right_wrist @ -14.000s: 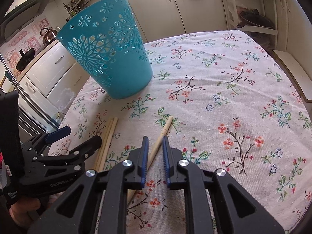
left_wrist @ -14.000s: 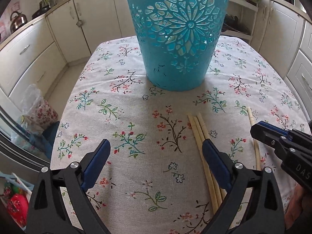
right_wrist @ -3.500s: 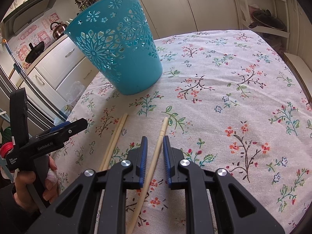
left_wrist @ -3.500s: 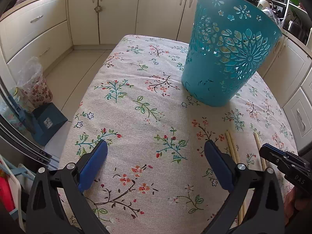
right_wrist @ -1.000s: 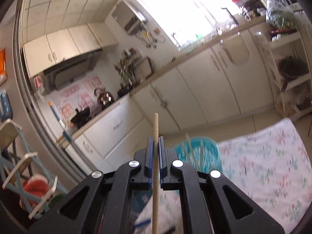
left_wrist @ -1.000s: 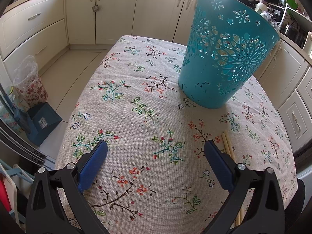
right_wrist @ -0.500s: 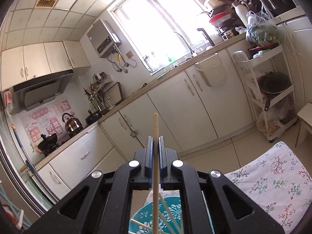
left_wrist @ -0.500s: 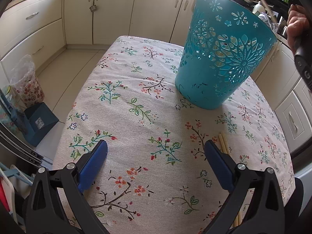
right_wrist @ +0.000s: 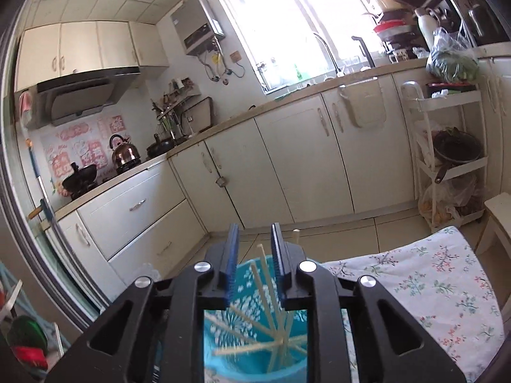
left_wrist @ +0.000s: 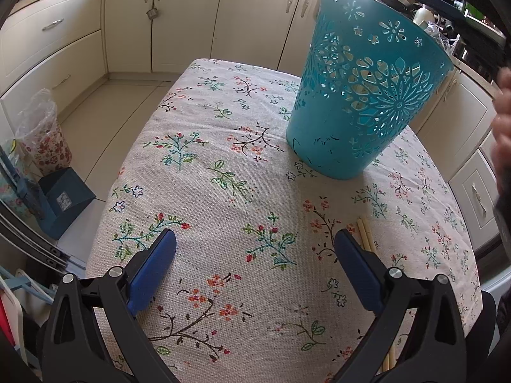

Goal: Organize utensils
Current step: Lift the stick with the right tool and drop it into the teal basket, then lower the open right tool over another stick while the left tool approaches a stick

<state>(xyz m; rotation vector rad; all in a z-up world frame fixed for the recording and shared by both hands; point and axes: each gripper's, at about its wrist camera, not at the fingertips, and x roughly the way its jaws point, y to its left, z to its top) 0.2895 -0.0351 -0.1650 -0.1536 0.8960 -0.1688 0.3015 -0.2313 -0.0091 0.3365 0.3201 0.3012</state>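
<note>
A teal cut-out basket [left_wrist: 367, 105] stands on the floral tablecloth [left_wrist: 223, 172]. My left gripper [left_wrist: 254, 255] is open and empty, low over the cloth's near part. A few wooden chopsticks [left_wrist: 365, 234] lie on the cloth by its right finger. My right gripper [right_wrist: 254, 249] is open and empty, held above the basket [right_wrist: 246, 287]. Several chopsticks [right_wrist: 271, 306] lean inside the basket below it.
Cream kitchen cabinets [left_wrist: 191, 22] run behind the table. A plastic bag [left_wrist: 41, 134] and a blue box [left_wrist: 64, 201] sit on the floor at the left. A white shelf rack [right_wrist: 447, 159] stands by the table's far side. A hand [left_wrist: 501, 134] shows at the right edge.
My right gripper has opened and let go of its chopstick, which now lies in the basket with the others. The left gripper has barely moved.
</note>
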